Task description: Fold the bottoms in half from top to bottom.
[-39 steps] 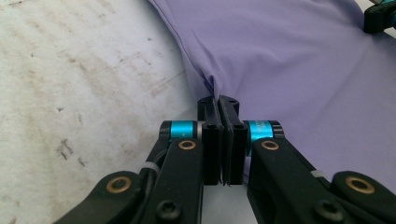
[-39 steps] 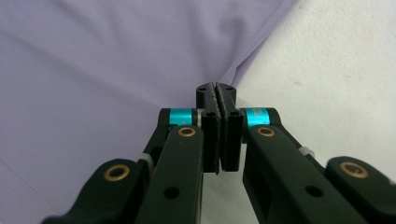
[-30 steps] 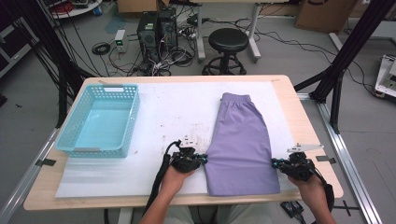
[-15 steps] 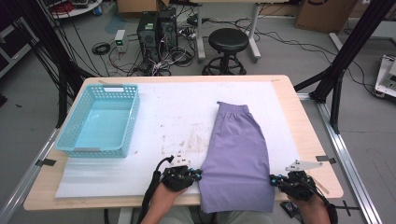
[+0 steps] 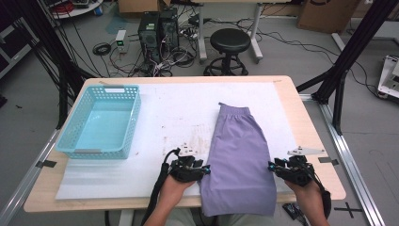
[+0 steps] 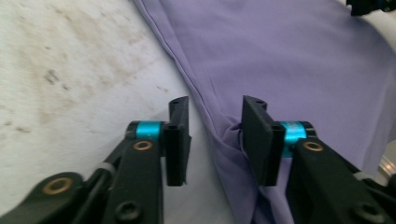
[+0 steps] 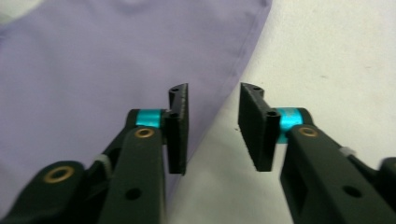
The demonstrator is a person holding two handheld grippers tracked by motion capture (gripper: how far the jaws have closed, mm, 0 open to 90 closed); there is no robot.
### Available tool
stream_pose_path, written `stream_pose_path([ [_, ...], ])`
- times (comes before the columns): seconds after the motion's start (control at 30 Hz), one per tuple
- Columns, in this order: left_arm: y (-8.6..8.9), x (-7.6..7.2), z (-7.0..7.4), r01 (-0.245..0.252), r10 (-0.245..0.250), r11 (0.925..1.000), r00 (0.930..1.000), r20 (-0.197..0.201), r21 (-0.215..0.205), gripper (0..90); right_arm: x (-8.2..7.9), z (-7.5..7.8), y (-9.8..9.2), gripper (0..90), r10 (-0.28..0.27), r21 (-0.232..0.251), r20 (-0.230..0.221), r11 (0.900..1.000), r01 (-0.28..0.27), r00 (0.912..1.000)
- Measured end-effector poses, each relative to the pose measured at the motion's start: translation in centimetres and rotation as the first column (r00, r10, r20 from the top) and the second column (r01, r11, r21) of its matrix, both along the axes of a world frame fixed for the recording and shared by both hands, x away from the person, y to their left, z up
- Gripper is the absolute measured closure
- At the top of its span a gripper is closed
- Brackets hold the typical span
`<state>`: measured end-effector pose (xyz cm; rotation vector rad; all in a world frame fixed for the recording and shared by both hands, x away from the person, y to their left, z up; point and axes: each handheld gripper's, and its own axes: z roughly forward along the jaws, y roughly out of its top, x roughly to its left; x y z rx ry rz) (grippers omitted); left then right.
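Both grippers have just let go of the purple shorts (image 5: 240,160), their jaws newly parted after being clamped shut half a second ago. Left gripper (image 6: 215,140): the shorts' edge lies loose between the open jaws, bunched against one pad. Right gripper (image 7: 214,130): the opposite hem runs just past its open jaws, untouched. Shorts now rest flat on the table (image 5: 291,101), shifted slightly away from the person.
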<state>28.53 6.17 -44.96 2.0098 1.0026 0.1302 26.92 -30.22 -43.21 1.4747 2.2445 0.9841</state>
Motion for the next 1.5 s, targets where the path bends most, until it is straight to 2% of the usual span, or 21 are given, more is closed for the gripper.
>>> stream_pose_path([
  [0.07, -0.1, -0.2, -0.1, 0.004, -0.004, 0.9999, 0.9999, 0.012, 0.011, 70.9, 0.5, -0.5, 0.1, 71.7, 0.011, -0.005, -0.019, 1.000, -0.011, 0.9998],
  [0.1, -0.1, -0.2, -0.1, 0.014, -0.014, 0.9999, 0.9999, 0.009, 0.009, 78.4, 0.6, -0.8, 0.1, 76.4, 0.014, -0.013, -0.033, 1.000, -0.015, 0.9993],
  [0.13, 0.0, -0.4, -0.1, 0.017, -0.017, 0.9997, 0.9998, 0.013, 0.015, 79.9, 0.6, -1.0, 0.1, 79.2, 0.019, -0.018, -0.024, 1.000, -0.020, 0.9995],
  [0.2, 0.2, -0.7, -0.1, 0.020, -0.021, 0.9997, 0.9996, 0.018, 0.015, 84.8, 0.5, -1.0, -0.2, 89.7, 0.048, 0.010, -0.033, 0.999, -0.048, 0.9983],
  [0.27, 0.6, -0.9, -0.2, 0.021, -0.022, 0.9997, 0.9995, 0.022, 0.014, 86.1, 0.3, -1.1, -0.1, 89.9, 0.050, -0.006, -0.024, 0.999, -0.050, 0.9985],
  [0.33, 0.9, -1.2, -0.3, 0.023, -0.023, 0.9997, 0.9996, 0.016, -0.002, 86.7, 0.2, -1.1, -0.2, 90.0, 0.054, -0.005, -0.023, 0.998, -0.055, 0.9982],
  [0.5, 1.7, -1.8, -0.2, 0.050, -0.050, 0.9987, 0.9987, 0.014, -0.003, 86.7, -0.5, -0.9, 0.2, 90.0, 0.072, -0.011, -0.028, 0.997, -0.073, 0.9970],
  [0.57, 2.1, -2.0, 0.0, 0.050, -0.050, 0.9986, 0.9987, 0.009, -0.016, 84.4, -0.9, -0.8, 0.5, 89.8, 0.082, -0.019, -0.032, 0.996, -0.082, 0.9961],
  [0.6, 2.5, -2.1, 0.2, 0.042, -0.042, 0.9987, 0.9991, 0.010, -0.030, 79.4, -1.1, -0.8, 0.6, 88.6, 0.083, -0.022, -0.036, 0.996, -0.084, 0.9959],
  [0.7, 3.4, -1.8, 0.8, 0.010, -0.008, 0.9962, 0.9998, 0.020, -0.087, 62.6, -1.4, -0.3, 0.6, 77.7, 0.069, 0.000, -0.022, 0.998, -0.069, 0.9974],
  [0.73, 3.4, -1.7, 0.9, 0.010, -0.008, 0.9957, 0.9997, 0.021, -0.092, 61.1, -1.2, -0.1, 0.5, 71.7, 0.057, 0.013, -0.008, 0.998, -0.057, 0.9983],
  [0.87, 2.3, -0.4, 0.9, 0.018, -0.017, 0.9960, 0.9997, 0.017, -0.087, 59.9, 0.0, 0.1, 0.3, 62.0, 0.007, 0.049, 0.010, 0.999, -0.007, 0.9999],
  [0.93, 1.4, 0.2, 0.6, 0.024, -0.024, 0.9964, 0.9997, 0.002, -0.081, 59.0, 0.7, 0.0, 0.3, 61.2, -0.010, 0.066, 0.011, 0.998, 0.009, 0.9999],
  [1.0, 0.5, 0.8, 0.1, 0.025, -0.026, 0.9979, 0.9995, -0.018, -0.059, 59.3, 1.4, -0.2, 0.5, 64.0, -0.015, 0.054, 0.015, 0.998, 0.014, 0.9998],
  [1.03, 0.1, 1.0, -0.2, 0.032, -0.033, 0.9988, 0.9993, -0.020, -0.036, 60.5, 1.8, -0.4, 0.5, 66.9, -0.015, 0.048, 0.009, 0.999, 0.015, 0.9999],
  [1.07, 0.0, 0.9, -0.2, 0.029, -0.029, 0.9992, 0.9996, -0.001, -0.029, 65.1, 2.1, -0.7, 0.6, 73.2, -0.013, 0.036, -0.001, 0.999, 0.013, 0.9999],
  [1.13, 0.0, 0.7, -0.2, 0.037, -0.037, 0.9993, 0.9993, 0.009, 0.000, 82.9, 2.4, -1.1, 0.7, 81.2, 0.004, 0.018, -0.021, 1.000, -0.003, 0.9998],
  [1.17, 0.1, 0.5, -0.3, 0.046, -0.046, 0.9989, 0.9988, 0.015, 0.004, 87.0, 2.3, -1.2, 0.8, 84.2, 0.011, 0.009, -0.016, 1.000, -0.011, 0.9998],
  [1.2, 0.1, 0.4, -0.3, 0.049, -0.049, 0.9988, 0.9987, 0.014, 0.000, 87.5, 2.0, -1.2, 0.8, 89.7, 0.034, 0.010, -0.012, 0.999, -0.034, 0.9993],
  [1.27, 0.3, 0.0, -0.3, 0.056, -0.056, 0.9984, 0.9984, 0.013, -0.002, 87.8, 1.7, -1.1, 0.8, 89.9, 0.043, -0.006, -0.011, 0.999, -0.043, 0.9990],
  [1.5, 1.3, -2.4, -0.2, 0.112, -0.112, 0.9937, 0.9938, 0.001, -0.005, 87.9, -0.4, -0.9, 1.0, 89.7, 0.092, -0.003, -0.036, 0.996, -0.092, 0.9951],
])
